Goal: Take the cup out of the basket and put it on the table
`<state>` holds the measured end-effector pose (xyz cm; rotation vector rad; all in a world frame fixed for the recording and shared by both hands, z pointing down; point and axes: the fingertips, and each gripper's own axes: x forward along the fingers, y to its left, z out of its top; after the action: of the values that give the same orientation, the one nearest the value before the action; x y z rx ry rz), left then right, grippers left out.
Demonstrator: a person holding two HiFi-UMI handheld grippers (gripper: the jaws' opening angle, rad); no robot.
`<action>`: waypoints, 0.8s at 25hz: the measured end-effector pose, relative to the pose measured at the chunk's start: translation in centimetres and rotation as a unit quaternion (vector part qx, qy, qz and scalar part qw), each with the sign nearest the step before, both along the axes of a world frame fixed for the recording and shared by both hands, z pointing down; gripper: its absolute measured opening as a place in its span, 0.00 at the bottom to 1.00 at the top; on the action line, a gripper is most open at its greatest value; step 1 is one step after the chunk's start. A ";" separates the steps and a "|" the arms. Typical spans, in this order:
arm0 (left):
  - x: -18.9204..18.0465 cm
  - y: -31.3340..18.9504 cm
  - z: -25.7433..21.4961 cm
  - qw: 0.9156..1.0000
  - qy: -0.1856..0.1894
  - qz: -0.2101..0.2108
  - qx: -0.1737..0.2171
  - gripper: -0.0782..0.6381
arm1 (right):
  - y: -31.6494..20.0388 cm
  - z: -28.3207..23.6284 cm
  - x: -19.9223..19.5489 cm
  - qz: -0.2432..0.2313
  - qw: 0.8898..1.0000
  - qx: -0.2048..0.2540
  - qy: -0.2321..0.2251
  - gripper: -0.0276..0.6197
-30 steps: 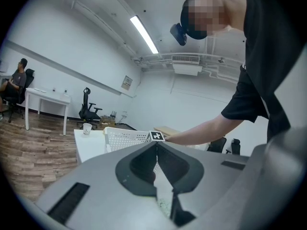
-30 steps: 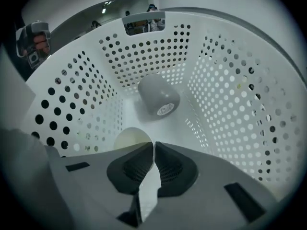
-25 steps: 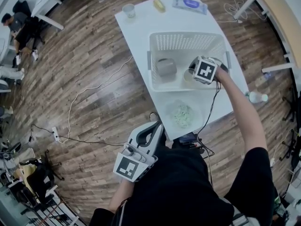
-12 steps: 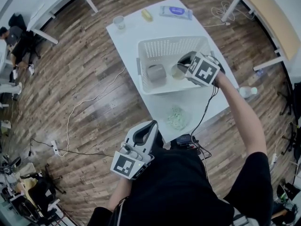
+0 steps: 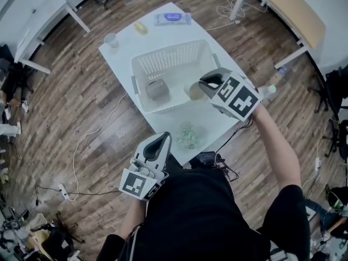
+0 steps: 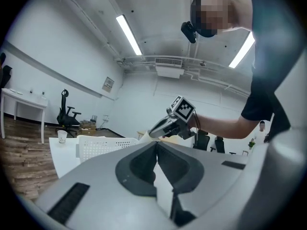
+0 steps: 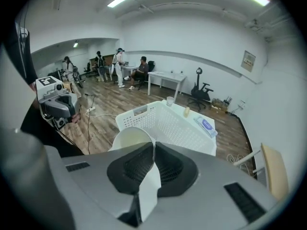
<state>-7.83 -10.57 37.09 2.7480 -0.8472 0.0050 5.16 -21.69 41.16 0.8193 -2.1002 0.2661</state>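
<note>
Basket [image 5: 169,51] holds grey cup [image 5: 158,89], seemingly; right fingers [image 7: 128,172] pinch cream cup [image 7: 130,138], left fingers [image 6: 138,170] together.

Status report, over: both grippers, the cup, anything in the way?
Right gripper shut on rim of cream cup, over basket. Left gripper shut, empty, clear of table. Grey cup in basket; greenish wad at table's near end.

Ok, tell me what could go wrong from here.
The right gripper pinches the cup by one thin wall, so it may twist or slip. The cup hangs above the basket, near its wall, and could clip it. The table strip in front is narrow and holds a crumpled green wad.
</note>
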 end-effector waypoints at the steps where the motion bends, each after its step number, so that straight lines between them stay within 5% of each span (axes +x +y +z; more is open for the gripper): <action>1: 0.4 -0.1 0.0 1.000 -0.001 0.004 0.000 0.12 | 0.8 -0.3 0.5 0.012 1.000 -0.001 -0.004 0.09; 12: 4.3 0.7 -0.2 0.999 -0.013 0.047 0.013 0.12 | 8.4 0.0 3.4 0.134 0.987 0.028 -0.080 0.10; 20: 4.1 1.7 0.2 0.999 -0.022 0.036 0.006 0.12 | 12.9 7.4 5.9 0.233 0.968 -0.026 -0.089 0.09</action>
<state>-3.69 -8.83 37.25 2.7984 -0.7618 0.0745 11.06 -8.74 48.54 1.2937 -2.0272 0.6648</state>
